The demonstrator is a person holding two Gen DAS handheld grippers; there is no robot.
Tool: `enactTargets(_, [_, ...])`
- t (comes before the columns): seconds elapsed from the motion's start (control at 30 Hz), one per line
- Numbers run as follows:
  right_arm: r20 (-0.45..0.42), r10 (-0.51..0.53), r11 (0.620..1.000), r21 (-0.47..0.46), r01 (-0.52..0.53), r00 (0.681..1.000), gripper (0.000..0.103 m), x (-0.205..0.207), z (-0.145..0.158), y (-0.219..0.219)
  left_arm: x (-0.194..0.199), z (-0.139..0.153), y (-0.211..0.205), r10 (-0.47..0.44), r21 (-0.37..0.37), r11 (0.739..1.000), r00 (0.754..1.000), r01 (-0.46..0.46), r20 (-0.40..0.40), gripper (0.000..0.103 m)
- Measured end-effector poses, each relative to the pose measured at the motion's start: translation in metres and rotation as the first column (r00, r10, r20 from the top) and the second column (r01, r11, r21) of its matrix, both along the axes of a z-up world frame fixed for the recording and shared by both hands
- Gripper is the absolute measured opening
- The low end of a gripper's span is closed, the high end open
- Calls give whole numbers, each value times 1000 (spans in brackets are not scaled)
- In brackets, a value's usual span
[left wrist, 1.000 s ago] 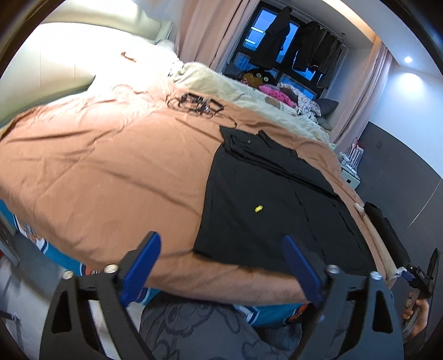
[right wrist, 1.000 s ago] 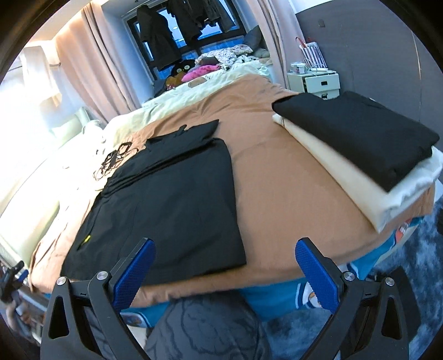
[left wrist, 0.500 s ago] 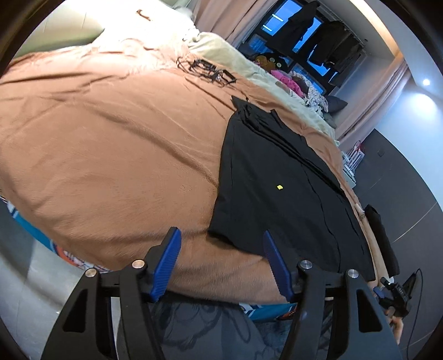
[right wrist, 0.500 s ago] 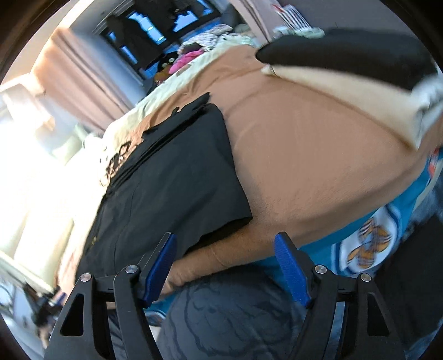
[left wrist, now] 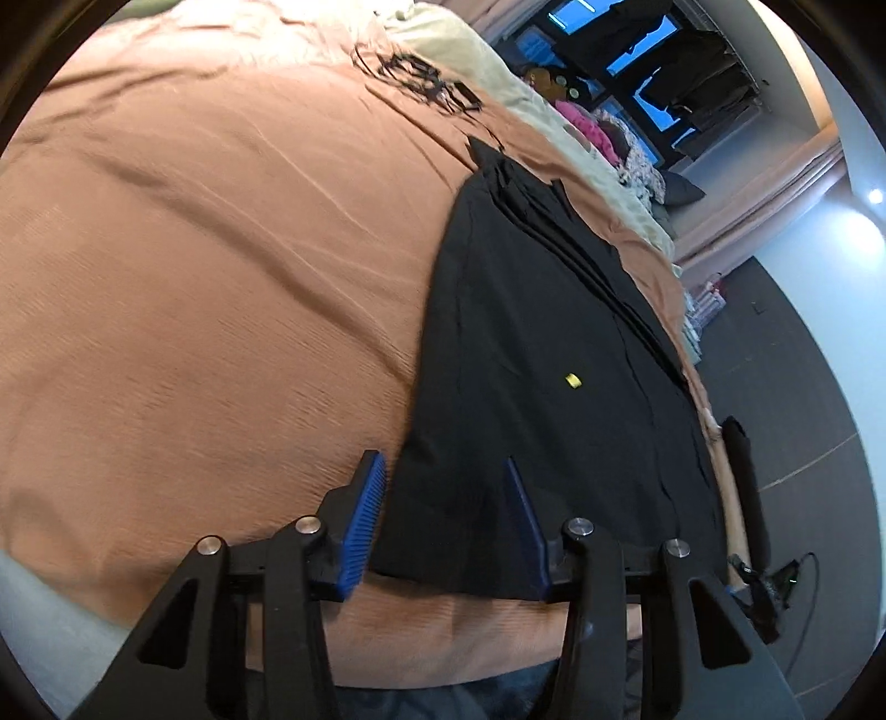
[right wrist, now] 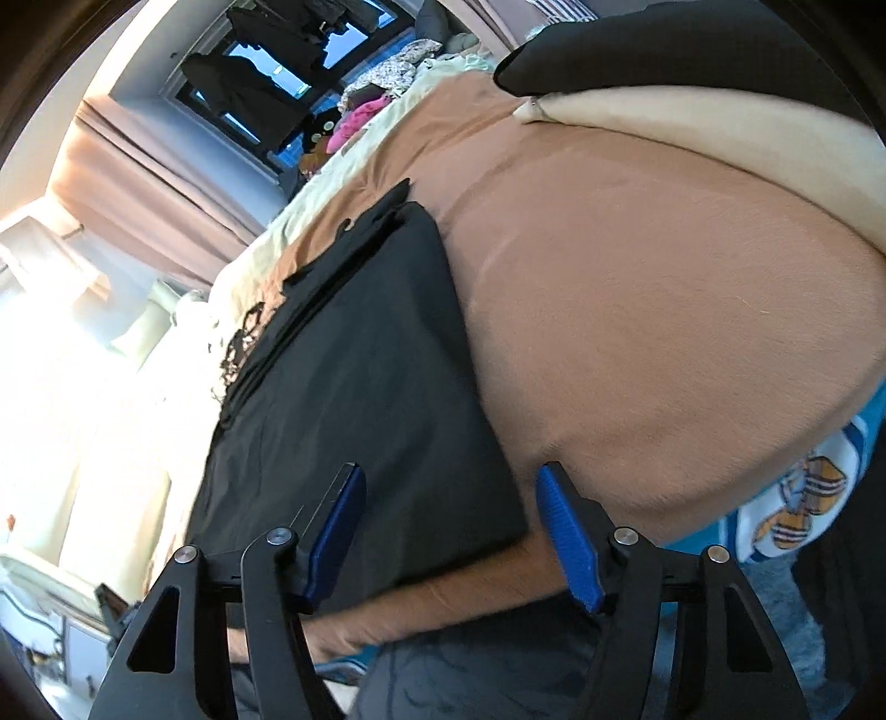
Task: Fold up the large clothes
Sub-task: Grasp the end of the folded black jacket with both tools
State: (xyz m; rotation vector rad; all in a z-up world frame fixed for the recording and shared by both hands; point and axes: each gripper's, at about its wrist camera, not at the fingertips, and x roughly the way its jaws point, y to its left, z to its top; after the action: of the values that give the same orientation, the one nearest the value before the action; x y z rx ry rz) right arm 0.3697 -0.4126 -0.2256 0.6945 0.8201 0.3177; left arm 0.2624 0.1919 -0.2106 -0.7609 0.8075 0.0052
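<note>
no boxes or baskets show here, only cloth on a bed. the black garment (left wrist: 542, 354) lies flat and smooth, folded into a long panel with layered edges at its far end, running from the lower middle of the left view toward the upper right; a tiny yellow tag (left wrist: 572, 380) sits on it. under it the tan bedspread (left wrist: 221, 277) is soft and faintly ribbed, with a pale cream blanket (left wrist: 498, 72) beyond. the left tool (left wrist: 443, 515) has just been closing, its blue ridged pads spread either side of the garment's near left corner, not pressing it. the right tool (right wrist: 451, 526) has just been closing too, spread over the near right corner. upper right, a folded black piece (right wrist: 664, 44) rests on a cream one (right wrist: 720, 149). dark clothes hang at the window (right wrist: 266, 72), beside pinkish curtains.
</note>
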Motion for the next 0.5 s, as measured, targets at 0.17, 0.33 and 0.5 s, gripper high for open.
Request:
enactTargets(0.17, [-2, 1, 998, 59, -1, 1000, 58, 3, -8, 8, -5, -4, 3, 12, -85, 996, 1000, -11, 7, 45])
enactTargets(0.33, [-10, -7, 999, 45, 7, 1000, 52, 12, -5, 13, 2, 1, -2, 28, -27, 999, 999, -28, -29, 41])
enactTargets(0.5, [-38, -21, 998, 50, 23, 999, 17, 21, -10, 11, 6, -5, -4, 31, 15, 999, 997, -30, -71, 18])
